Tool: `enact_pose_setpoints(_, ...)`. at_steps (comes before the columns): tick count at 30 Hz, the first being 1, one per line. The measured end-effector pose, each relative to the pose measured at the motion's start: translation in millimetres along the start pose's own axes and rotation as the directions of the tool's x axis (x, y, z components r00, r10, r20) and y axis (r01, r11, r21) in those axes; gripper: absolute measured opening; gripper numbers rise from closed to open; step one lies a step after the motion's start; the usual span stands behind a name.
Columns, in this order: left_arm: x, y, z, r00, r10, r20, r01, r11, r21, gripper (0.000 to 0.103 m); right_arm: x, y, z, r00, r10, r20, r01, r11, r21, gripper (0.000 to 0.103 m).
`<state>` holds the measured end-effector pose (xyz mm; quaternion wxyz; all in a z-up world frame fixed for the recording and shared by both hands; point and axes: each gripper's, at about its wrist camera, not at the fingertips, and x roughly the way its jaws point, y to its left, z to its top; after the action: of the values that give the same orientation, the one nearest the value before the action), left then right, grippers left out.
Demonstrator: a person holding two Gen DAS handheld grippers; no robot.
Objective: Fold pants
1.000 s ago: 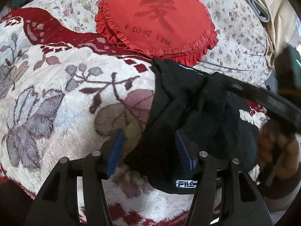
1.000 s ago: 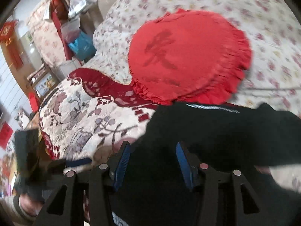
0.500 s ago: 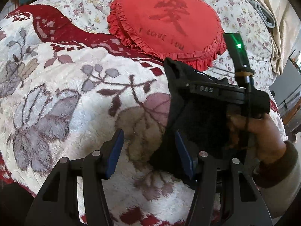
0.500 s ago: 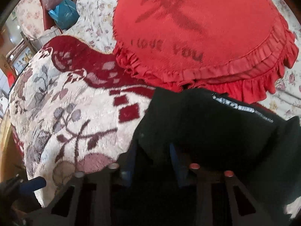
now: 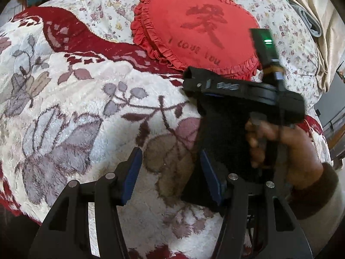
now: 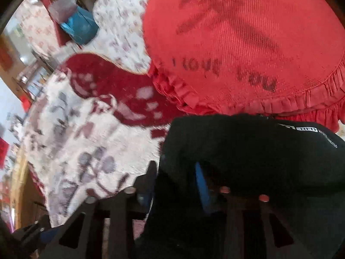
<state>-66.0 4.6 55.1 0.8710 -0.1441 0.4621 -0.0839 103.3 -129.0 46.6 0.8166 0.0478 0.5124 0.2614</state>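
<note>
The black pants [image 5: 220,133] lie bunched on a floral plush blanket [image 5: 71,112], just below a red heart cushion [image 5: 200,30]. My left gripper [image 5: 170,172] is open above the blanket; its right finger touches the pants' left edge. My right gripper [image 5: 189,79] shows in the left wrist view, held by a hand, pressed over the pants' top edge. In the right wrist view the right gripper [image 6: 174,172] has its blue pads apart with black cloth [image 6: 248,151] draped between and over them.
The cushion [image 6: 237,32] fills the right wrist view just beyond the pants. A flowered sheet [image 5: 103,4] covers the bed behind. A blue bag [image 6: 77,26] and furniture stand off the bed's far left. A beige curtain [image 5: 319,10] hangs at the right.
My right gripper has pushed forward over the pants toward the cushion, drawing the cloth into a narrower bundle. My left gripper has stayed open and shifted slightly left of the pants.
</note>
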Motion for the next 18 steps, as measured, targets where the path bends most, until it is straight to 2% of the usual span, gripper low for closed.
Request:
enact_pose_setpoints(1, -0.3, -1.0, 0.7, 1.0, -0.001, 0.001, 0.001, 1.0, 0.002, 0.056, -6.2, -1.2, -0.3, 1.0, 0.02, 0.008, -0.02, 1.0, 0.007, 0.052)
enact_pose_setpoints(4, -4.9, -6.6, 3.8, 1.0, -0.022, 0.007, 0.022, 1.0, 0.007, 0.056, -41.5, -2.9, -6.4, 0.995, 0.084, 0.053, -0.084, 0.996, 0.005, 0.052)
enact_pose_setpoints(9, -12.1, -20.5, 5.0, 0.996, -0.091, 0.027, 0.09, 0.996, 0.019, 0.057, -114.9, -27.5, -51.2, 0.988, 0.055, 0.145, -0.063, 0.997, 0.048, 0.052)
enact_pose_setpoints(14, 4.6, -35.2, -8.1, 0.998, -0.065, -0.028, 0.066, 0.996, 0.059, 0.058, -136.9, -42.0, -102.5, 0.991, -0.046, 0.123, 0.04, 0.998, 0.052, 0.052)
enact_pose_setpoints(16, 16.1, -37.3, -15.6, 0.998, -0.025, -0.05, 0.029, 0.996, 0.079, 0.058, -135.7, -41.7, -118.0, 0.992, -0.066, 0.109, 0.062, 0.997, 0.04, 0.052)
enact_pose_setpoints(18, 30.2, -35.6, -20.4, 0.994, 0.015, -0.104, -0.006, 0.996, 0.088, 0.058, -123.9, -42.7, -129.6, 0.994, -0.077, 0.077, 0.074, 0.996, 0.043, 0.052)
